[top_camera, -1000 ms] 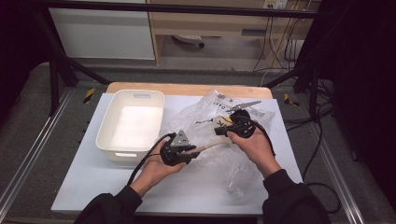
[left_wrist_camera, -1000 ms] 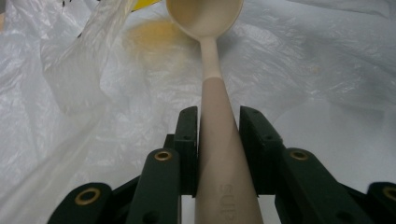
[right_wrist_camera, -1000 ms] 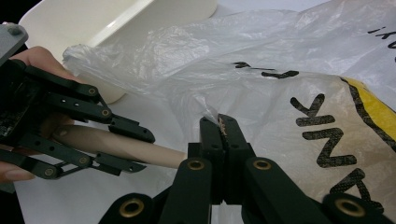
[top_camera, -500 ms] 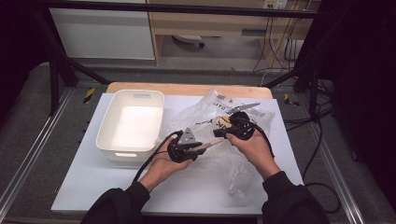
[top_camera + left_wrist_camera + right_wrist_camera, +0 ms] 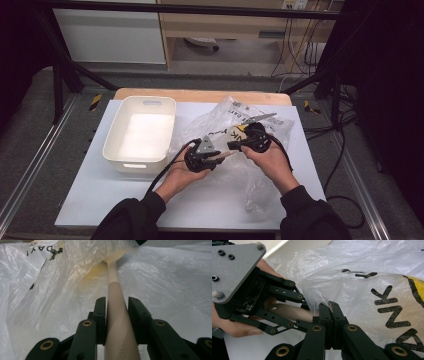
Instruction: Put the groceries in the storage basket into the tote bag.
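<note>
Beige-handled spatula (image 5: 117, 312), its pale head half inside the crinkly clear plastic bag (image 5: 260, 165), sits clamped in my left gripper (image 5: 220, 159); my right gripper (image 5: 329, 312) pinches the bag's edge. Extraction looks underway; the white plastic tub (image 5: 112, 150) awaits.

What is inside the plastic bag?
The pale head of a spoon shows through the plastic bag, its beige handle running out between the left gripper jaws. The crinkled film blurs the head's shape and hides whatever else may lie deeper inside.
</note>
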`<state>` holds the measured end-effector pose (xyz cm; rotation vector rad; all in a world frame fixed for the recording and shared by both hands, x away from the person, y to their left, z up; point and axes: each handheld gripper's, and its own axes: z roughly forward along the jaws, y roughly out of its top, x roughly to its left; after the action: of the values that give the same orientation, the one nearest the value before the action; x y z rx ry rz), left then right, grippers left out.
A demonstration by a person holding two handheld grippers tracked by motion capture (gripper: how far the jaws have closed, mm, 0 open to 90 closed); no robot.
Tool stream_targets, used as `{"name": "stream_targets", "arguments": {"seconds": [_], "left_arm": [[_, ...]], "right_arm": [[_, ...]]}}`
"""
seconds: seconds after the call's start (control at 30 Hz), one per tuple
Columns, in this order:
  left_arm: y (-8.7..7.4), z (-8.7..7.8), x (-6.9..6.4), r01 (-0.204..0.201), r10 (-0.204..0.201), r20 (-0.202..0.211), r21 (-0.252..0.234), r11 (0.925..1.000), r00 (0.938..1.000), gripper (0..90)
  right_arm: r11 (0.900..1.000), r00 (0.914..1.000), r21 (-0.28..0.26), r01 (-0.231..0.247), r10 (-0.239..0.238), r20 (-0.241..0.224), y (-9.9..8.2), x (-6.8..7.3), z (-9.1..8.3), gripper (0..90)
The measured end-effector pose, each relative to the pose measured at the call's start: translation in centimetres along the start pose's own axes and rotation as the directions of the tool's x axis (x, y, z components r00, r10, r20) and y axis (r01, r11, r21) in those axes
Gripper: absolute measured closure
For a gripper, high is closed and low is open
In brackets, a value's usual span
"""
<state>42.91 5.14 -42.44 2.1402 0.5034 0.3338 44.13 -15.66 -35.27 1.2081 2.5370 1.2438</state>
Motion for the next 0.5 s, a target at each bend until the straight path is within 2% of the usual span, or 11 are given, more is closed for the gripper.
{"name": "stream_targets", "arguments": {"seconds": [0.5], "left_arm": [[0.09,0.77,0.55,-0.009,0.009,-0.001,-0.009,0.9999,1.0,68.8]], "right_arm": [[0.9994,1.0,0.035,0.005,-0.005,-0.001,-0.94,0.34,0.47,90.0]]}}
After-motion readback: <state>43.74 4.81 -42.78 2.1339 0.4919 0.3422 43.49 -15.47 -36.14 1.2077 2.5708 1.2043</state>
